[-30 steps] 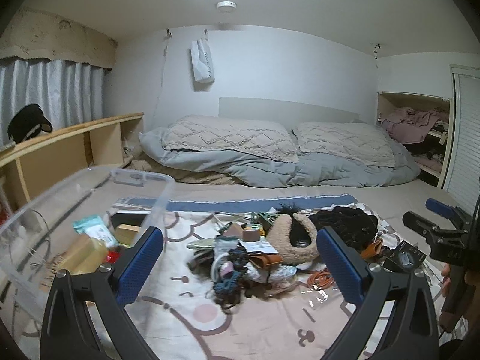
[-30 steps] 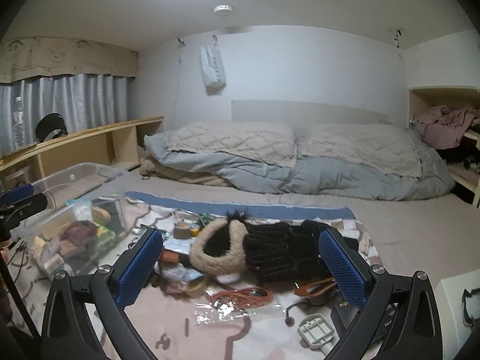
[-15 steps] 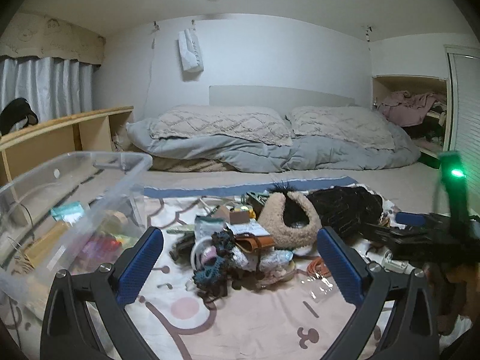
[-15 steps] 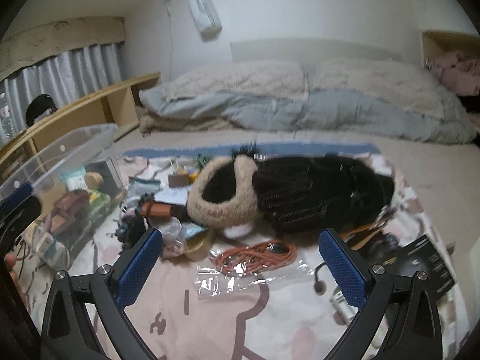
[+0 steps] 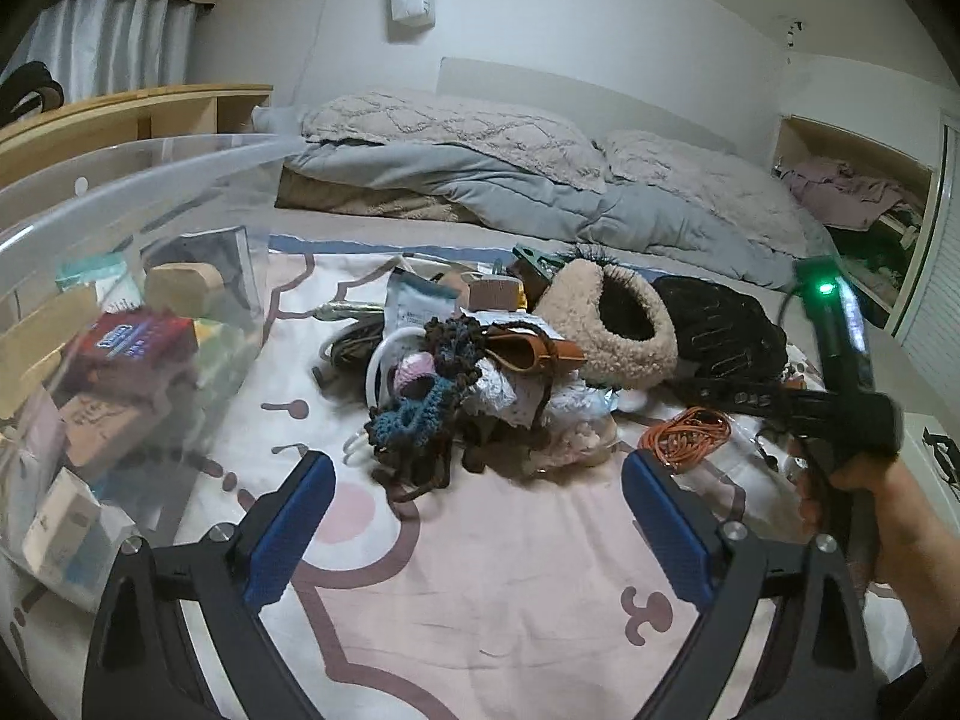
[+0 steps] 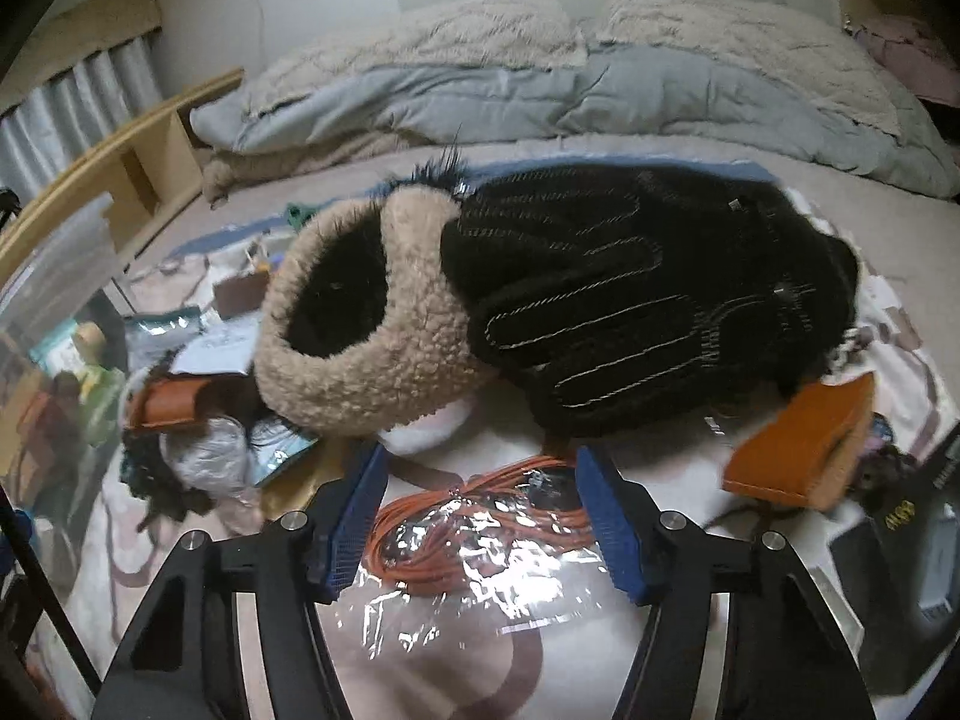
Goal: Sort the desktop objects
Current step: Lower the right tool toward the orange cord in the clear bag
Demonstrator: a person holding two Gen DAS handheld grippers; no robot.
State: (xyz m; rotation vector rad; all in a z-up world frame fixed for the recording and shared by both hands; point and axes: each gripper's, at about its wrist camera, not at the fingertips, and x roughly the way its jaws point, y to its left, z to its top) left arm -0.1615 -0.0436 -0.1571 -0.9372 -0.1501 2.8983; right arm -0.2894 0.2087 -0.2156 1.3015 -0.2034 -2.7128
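A heap of small items lies on a pink patterned blanket [image 5: 480, 600]. It includes a beige fleecy hat [image 6: 360, 348], black gloves [image 6: 630, 300] and a blue-brown crochet piece [image 5: 432, 402]. My right gripper [image 6: 483, 510] points down over an orange cable [image 6: 480, 516] packed in a clear plastic bag. Its jaws are closing with the cable between them, and the pads do not visibly press on it. My left gripper [image 5: 480, 498] hovers just short of the heap. It is wide open and starting to close, with only blanket between its fingers.
A clear plastic bin [image 5: 120, 312] holding several boxes stands at the left. An orange-brown pouch [image 6: 804, 450] lies right of the cable. A person's hand [image 5: 858, 480] holds the right tool. Pillows and a grey duvet [image 5: 540, 192] lie beyond.
Both grippers have sunk toward the blanket. The right one moved forward and tipped down over the orange cable, and its jaws have narrowed. The left one came nearer the heap and bin.
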